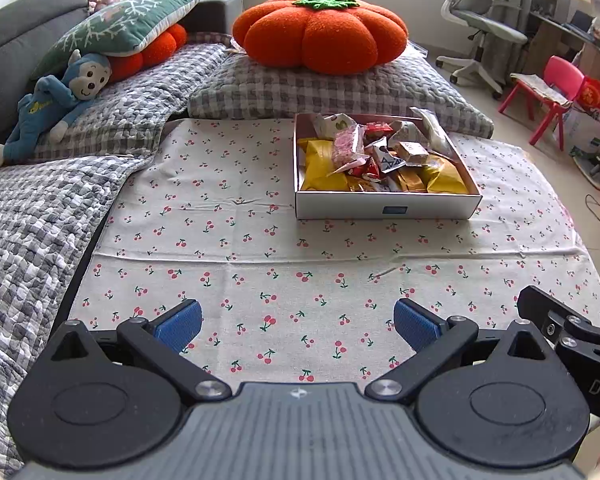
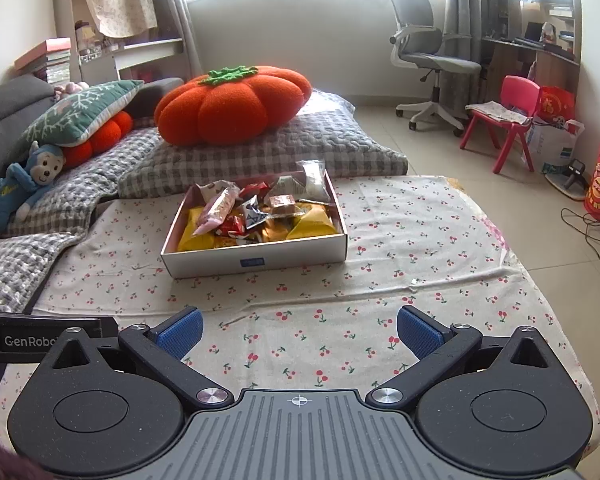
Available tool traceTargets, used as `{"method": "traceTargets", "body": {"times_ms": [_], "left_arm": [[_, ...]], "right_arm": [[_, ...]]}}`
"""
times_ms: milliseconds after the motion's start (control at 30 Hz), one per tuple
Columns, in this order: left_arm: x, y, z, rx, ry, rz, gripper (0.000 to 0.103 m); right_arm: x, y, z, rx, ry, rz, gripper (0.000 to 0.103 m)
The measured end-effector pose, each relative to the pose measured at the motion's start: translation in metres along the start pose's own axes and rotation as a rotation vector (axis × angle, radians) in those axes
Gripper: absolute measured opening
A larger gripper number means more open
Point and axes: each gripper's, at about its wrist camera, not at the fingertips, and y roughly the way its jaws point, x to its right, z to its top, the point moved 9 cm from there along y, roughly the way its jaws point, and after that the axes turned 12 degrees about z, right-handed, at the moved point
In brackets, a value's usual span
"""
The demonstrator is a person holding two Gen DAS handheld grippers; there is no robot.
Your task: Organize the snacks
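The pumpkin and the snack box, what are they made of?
The pumpkin looks like soft fuzzy fleece: its surface is nubbly and puffs into plump sections. The box looks like smooth white cardboard, with thin, flat walls and sharp folded corners.

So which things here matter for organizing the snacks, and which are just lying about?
Job: box; snacks piled in it; cherry cloth; left gripper and right gripper, both open and empty.

Lying about: pumpkin cushion; monkey toy; green pillow; office chair; pink chair.
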Motion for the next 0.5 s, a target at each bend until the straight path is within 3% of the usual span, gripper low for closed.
{"method": "traceTargets", "body": {"times_ms": [500], "left_arm": [[-0.0021, -0.0007, 0.0019, 0.013, -0.005, 0.014, 0.102]], "right_arm": [[-0.0012, -0.0041, 0.0026, 0.021, -0.012, -0.002, 0.103]]}}
